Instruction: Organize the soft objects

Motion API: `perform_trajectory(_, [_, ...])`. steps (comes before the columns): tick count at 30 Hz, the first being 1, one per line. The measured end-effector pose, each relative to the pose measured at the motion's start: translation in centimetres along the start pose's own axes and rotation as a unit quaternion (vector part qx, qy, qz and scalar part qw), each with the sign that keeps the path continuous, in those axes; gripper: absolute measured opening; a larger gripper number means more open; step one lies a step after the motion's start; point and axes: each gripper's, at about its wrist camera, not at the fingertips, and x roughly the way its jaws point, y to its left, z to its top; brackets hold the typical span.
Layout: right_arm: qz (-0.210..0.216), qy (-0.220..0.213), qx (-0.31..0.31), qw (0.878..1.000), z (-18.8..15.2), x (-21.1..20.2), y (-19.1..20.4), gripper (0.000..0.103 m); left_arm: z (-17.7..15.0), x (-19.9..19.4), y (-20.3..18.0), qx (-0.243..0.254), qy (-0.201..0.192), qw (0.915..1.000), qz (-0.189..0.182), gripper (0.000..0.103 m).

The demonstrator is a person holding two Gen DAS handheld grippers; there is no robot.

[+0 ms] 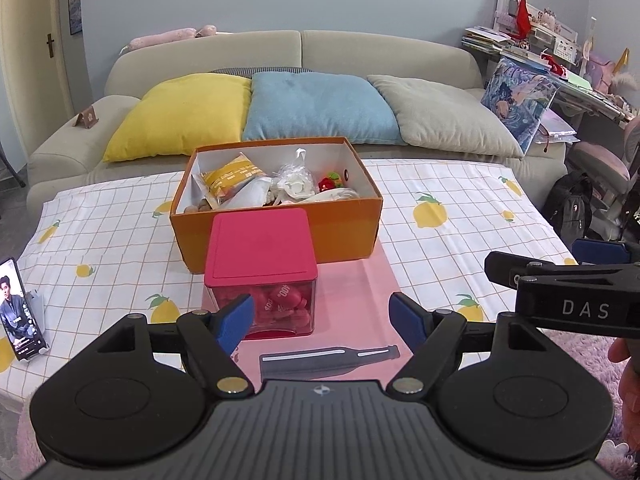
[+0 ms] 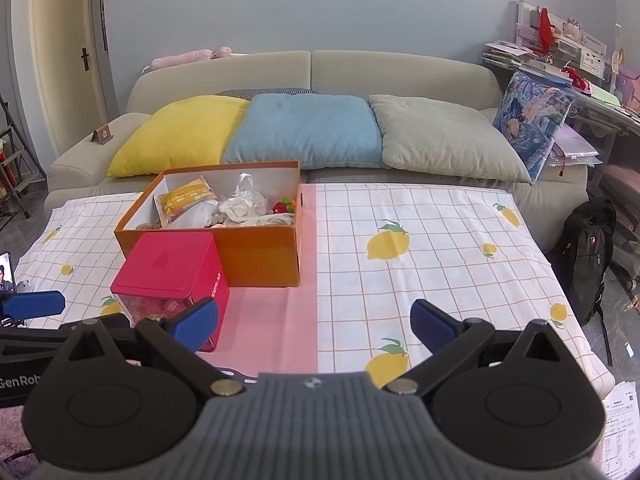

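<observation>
- Two handheld grippers hover over a desk draped in a lemon-print checked cloth, a beige sofa behind it
- Left gripper has its blue-padded jaws spread wide with nothing between them; a clear cube container with a magenta lid stands just ahead of them, slightly left of centre
- Right gripper likewise has its jaws wide apart and empty, over the pink strip of cloth; from its camera the cube container sits to the left, close to the left fingertip
- Red soft objects fill the cube; one bears "400" printed upside down
- An open orange box, long axis running left to right across the desk, stands directly behind the cube and touches or nearly touches it; it blocks the cube's far side
- Inside the box lie a yellow-and-white packet, a knotted clear plastic bag and a small red-and-green toy
- A grey bottle-shaped graphic lies flat on the pink strip, neck pointing right
- "DAS" reads on the right gripper's arm in the left wrist view; "GenRob" shows, cut off, in the right wrist view
- A phone stands upright at the desk's left edge, its screen showing a man in a suit
- Yellow, blue and grey cushions line the sofa, and a black backpack rests on the floor to the right
</observation>
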Motion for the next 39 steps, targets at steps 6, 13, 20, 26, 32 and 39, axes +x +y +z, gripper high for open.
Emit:
perform_trajectory(6, [-0.003, -0.001, 0.003, 1.000, 0.15, -0.09, 0.03, 0.100, 0.02, 0.00, 0.06, 0.000, 0.000, 1.0000, -0.001, 0.088])
perform_trajectory(13, [-0.006, -0.001, 0.004, 1.000, 0.16, -0.13, -0.04, 0.100, 0.06, -0.05, 0.09, 0.001, -0.001, 1.0000, 0.000, 0.088])
perform_trajectory(20, [-0.006, 0.000, 0.004, 1.000, 0.18, -0.14, -0.04, 0.100, 0.04, -0.07, 0.06, 0.001, -0.001, 1.0000, 0.000, 0.087])
perform_trajectory(26, [-0.006, 0.004, 0.005, 1.000, -0.06, 0.08, 0.01, 0.100, 0.08, -0.06, 0.11, 0.000, -0.001, 1.0000, 0.000, 0.087])
perform_trajectory(32, [-0.006, 0.007, 0.007, 1.000, -0.07, 0.17, 0.02, 0.100, 0.10, -0.04, 0.17, 0.000, -0.001, 1.0000, 0.000, 0.087])
perform_trajectory(39, [-0.006, 0.010, 0.008, 1.000, -0.11, 0.33, -0.03, 0.100, 0.06, -0.03, 0.14, 0.001, 0.000, 1.0000, 0.003, 0.087])
